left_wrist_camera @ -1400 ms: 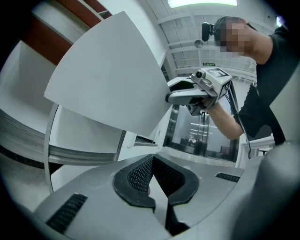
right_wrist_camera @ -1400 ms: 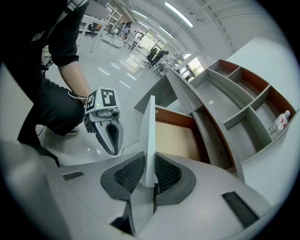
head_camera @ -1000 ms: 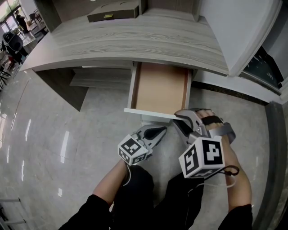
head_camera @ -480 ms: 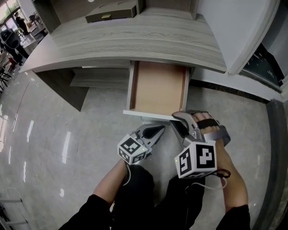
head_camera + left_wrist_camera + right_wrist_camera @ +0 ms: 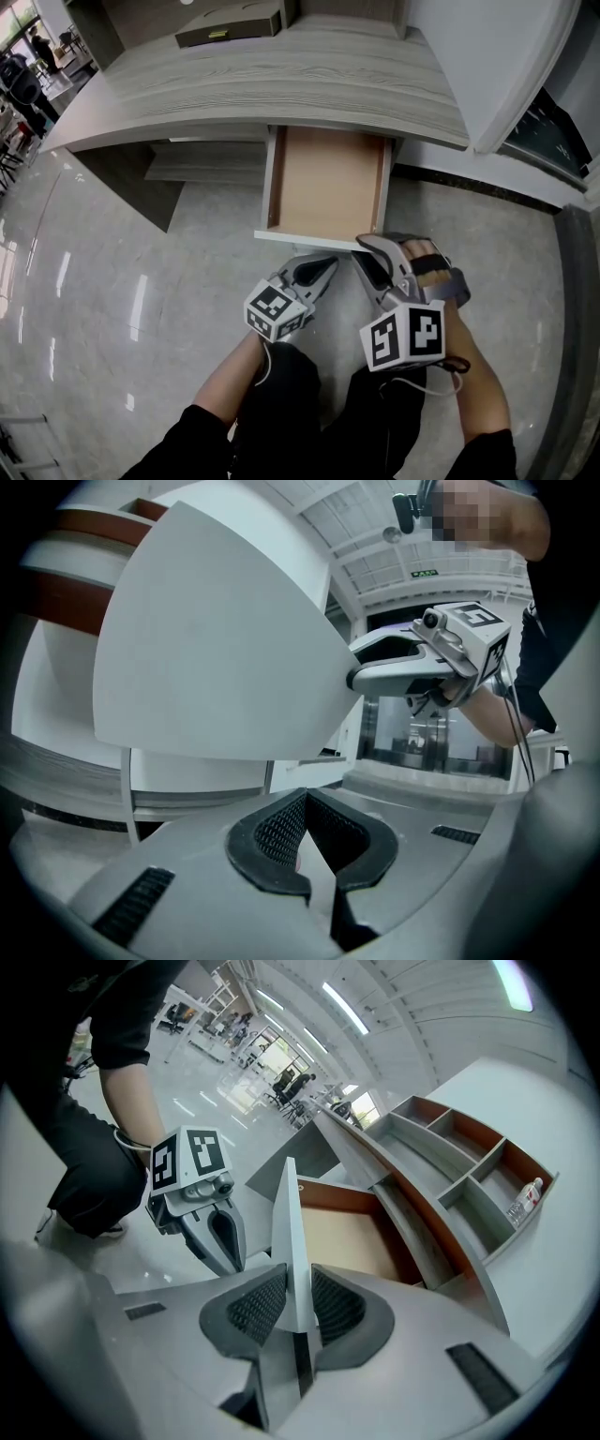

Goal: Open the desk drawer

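The desk drawer (image 5: 323,187) stands pulled out from under the grey wood desk (image 5: 281,84), and its tan inside is bare. My right gripper (image 5: 366,248) sits at the right end of the white drawer front (image 5: 300,239). In the right gripper view that panel (image 5: 292,1241) stands edge-on between the jaws of the right gripper (image 5: 298,1302). They are opening, and a thin gap shows beside the pads. My left gripper (image 5: 323,267) hangs shut and empty just below the drawer front. In its own view the left gripper (image 5: 305,832) points at the white panel (image 5: 216,639).
A flat dark box (image 5: 230,23) lies on the desk top at the back. A white wall panel (image 5: 506,66) rises at the right. Glossy grey floor (image 5: 112,309) spreads to the left. Open shelves (image 5: 469,1166) show beside the desk in the right gripper view.
The drawer has come slightly further out toward me. My right gripper has shifted a little left with the drawer front. The left gripper has barely moved.
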`<state>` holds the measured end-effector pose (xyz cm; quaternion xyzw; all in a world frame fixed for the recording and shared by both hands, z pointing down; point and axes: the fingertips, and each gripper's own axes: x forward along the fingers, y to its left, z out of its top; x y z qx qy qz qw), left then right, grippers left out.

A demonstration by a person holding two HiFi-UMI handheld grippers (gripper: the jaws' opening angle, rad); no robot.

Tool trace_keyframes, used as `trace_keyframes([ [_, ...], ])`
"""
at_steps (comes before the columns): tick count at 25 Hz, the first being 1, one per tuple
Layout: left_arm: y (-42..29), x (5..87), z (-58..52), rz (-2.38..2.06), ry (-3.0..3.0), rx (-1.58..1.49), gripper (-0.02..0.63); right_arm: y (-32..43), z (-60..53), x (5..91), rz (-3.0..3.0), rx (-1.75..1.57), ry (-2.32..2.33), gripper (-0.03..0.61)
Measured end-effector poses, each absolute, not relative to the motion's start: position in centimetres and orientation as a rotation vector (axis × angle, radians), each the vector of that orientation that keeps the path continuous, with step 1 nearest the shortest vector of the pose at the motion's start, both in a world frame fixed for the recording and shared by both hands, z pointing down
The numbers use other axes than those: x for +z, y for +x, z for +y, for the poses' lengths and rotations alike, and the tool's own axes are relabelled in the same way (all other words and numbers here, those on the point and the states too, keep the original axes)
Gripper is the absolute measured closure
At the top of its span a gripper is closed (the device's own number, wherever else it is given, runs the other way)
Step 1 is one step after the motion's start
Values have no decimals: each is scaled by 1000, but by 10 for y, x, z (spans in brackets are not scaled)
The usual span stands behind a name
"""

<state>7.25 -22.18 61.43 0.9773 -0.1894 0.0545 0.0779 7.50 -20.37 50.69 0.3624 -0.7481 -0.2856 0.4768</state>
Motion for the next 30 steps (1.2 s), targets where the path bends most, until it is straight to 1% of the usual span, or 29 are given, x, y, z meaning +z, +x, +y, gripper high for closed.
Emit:
trace_keyframes([
  [11, 71, 616, -221, -620, 2932, 182, 611, 73, -199, 512, -1919, -705, 1018, 492],
  [15, 71, 617, -221, -628, 2925, 187, 611, 75, -199, 510, -1941, -707, 1058, 477],
  [30, 68, 614, -222, -665, 2933, 209, 611, 90, -186, 497, -2063, -628, 1264, 469],
])
